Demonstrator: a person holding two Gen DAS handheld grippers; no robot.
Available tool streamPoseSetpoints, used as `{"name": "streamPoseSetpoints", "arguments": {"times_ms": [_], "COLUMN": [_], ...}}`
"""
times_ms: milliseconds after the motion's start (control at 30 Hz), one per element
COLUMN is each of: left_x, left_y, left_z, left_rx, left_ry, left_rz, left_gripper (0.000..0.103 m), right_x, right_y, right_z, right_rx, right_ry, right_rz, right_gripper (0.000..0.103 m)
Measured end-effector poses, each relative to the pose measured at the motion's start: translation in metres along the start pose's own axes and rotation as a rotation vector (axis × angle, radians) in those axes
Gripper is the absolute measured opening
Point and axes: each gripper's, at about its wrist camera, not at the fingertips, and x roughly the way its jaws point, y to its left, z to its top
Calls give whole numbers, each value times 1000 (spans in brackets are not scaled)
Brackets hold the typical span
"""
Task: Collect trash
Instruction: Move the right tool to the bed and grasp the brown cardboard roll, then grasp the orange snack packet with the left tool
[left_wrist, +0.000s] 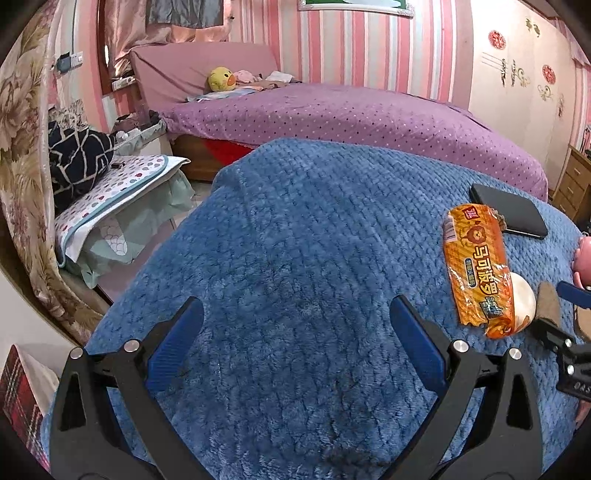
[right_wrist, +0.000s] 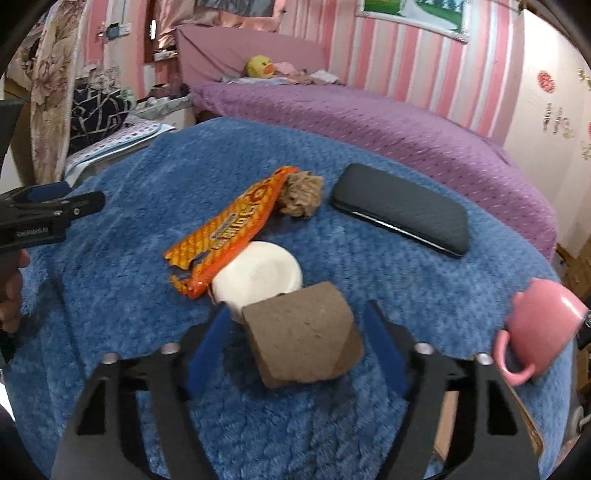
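Observation:
An orange snack wrapper (right_wrist: 225, 229) lies on the blue blanket (right_wrist: 129, 236), partly over a white lid (right_wrist: 258, 277). A crumpled brown paper ball (right_wrist: 301, 195) sits just behind the wrapper. A brown cardboard piece (right_wrist: 303, 339) lies between the jaws of my right gripper (right_wrist: 295, 325), which is open around it without touching. My left gripper (left_wrist: 295, 314) is open and empty over bare blanket; the wrapper (left_wrist: 476, 266) lies to its right. The left gripper also shows at the left edge of the right wrist view (right_wrist: 48, 206).
A black phone (right_wrist: 402, 210) lies on the blanket behind the trash. A pink mug (right_wrist: 539, 328) lies tipped at the right edge. A purple bed (left_wrist: 351, 114) stands behind, and a cluttered bench (left_wrist: 118, 192) stands to the left. A red plaid box (left_wrist: 22, 398) sits low left.

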Motion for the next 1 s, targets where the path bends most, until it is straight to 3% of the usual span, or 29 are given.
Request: {"name": "streamPoseSetpoints", "arguments": {"times_ms": [133,267,500,800,1000], "left_x": [-1,-1,-6,0,14], "left_y": [-6,-15,-49,-108,-133], "left_z": [0,1,3,-1,-9], "left_rx": [16,24,36,76,111], "left_ry": [0,6,15,63,130], "left_rz": [-1,-19,-138,-268,-324], "left_gripper": [97,97,97,97,74], "right_x": [-1,-18,-53,-78,-86], "right_y": [2,-5,-25,-60,-73], "right_z": [-2,-5,-19,-38,-48], "right_rx": [-8,4,37,110,135], "right_ry": [-15,-70,-115,-124,-129], "right_rz": [43,-7,-120,-158,-176], "right_gripper": [60,60,58,58,58]}}
